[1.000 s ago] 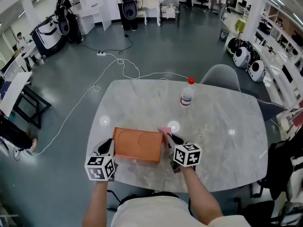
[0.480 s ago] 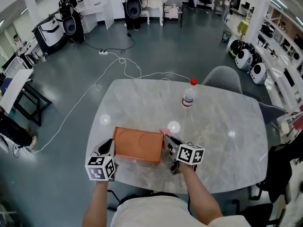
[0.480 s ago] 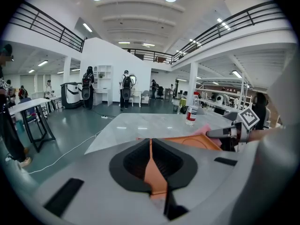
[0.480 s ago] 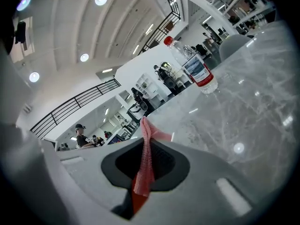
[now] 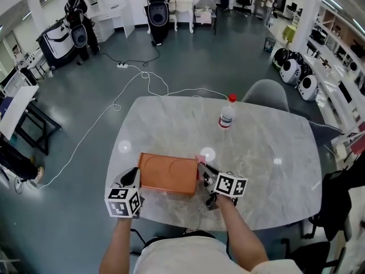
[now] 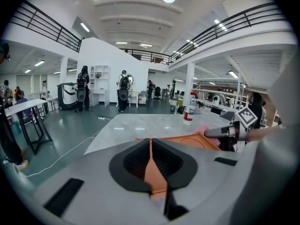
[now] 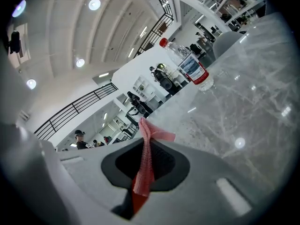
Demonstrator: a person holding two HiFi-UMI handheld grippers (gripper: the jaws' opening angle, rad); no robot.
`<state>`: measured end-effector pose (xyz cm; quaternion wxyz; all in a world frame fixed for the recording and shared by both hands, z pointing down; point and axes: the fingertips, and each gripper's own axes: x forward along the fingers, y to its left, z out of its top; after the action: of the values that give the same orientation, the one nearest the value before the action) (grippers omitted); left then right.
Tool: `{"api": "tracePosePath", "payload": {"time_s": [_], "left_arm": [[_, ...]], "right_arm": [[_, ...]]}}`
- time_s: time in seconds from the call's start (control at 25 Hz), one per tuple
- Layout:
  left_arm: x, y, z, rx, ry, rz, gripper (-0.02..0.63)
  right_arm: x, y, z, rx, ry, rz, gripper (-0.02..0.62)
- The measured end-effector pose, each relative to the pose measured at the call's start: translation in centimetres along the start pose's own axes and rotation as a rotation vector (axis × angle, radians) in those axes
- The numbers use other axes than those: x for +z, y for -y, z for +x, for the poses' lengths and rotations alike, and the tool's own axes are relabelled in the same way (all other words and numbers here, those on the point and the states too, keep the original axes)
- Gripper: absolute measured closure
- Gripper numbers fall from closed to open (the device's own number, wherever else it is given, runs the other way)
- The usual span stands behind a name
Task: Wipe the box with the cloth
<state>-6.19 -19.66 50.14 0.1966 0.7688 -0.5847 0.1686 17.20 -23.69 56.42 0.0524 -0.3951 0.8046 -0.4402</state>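
An orange box (image 5: 167, 173) lies flat near the front edge of the marble table (image 5: 268, 181). My left gripper (image 5: 132, 182) is shut on the box's left edge; in the left gripper view the orange box wall (image 6: 154, 172) runs between the closed jaws. My right gripper (image 5: 203, 173) is shut on a pink cloth (image 5: 199, 160) at the box's right edge. The pink cloth (image 7: 144, 161) hangs pinched between the jaws in the right gripper view, its tip sticking out ahead. The right gripper (image 6: 225, 131) with the cloth also shows past the box in the left gripper view.
A clear water bottle with a red cap (image 5: 226, 113) stands upright at the table's far side; the same bottle (image 7: 190, 65) shows in the right gripper view. A grey chair (image 5: 267, 93) stands behind the table. White cables (image 5: 142, 84) trail on the floor.
The right gripper with the cloth has shifted slightly along the box's right edge. The left gripper and the box have stayed put.
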Motion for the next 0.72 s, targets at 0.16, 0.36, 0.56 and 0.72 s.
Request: {"api": "tracePosePath", "payload": {"time_s": [0.16,0.36,0.56,0.72], "left_arm": [[0.1,0.5,-0.1,-0.019,-0.002,0.008,0.588],[-0.3,0.9,-0.7,-0.050,-0.001,0.021,0.588],[-0.6,0.6,-1.4,-0.076,-0.008,0.029,0.588],[-0.6,0.8,-1.9,-0.097,-0.009,0.045,0.588]], "right_arm": [[0.0,-0.4,-0.6,-0.010,0.009,0.007,0.577],[-0.8,-0.9,-1.5,-0.026,0.021,0.004,0.577],[-1.6,-1.8,-2.1,-0.043,0.033,0.004,0.577],[-2.2,-2.2,-2.6,-0.058,0.043,0.009,0.577]]}}
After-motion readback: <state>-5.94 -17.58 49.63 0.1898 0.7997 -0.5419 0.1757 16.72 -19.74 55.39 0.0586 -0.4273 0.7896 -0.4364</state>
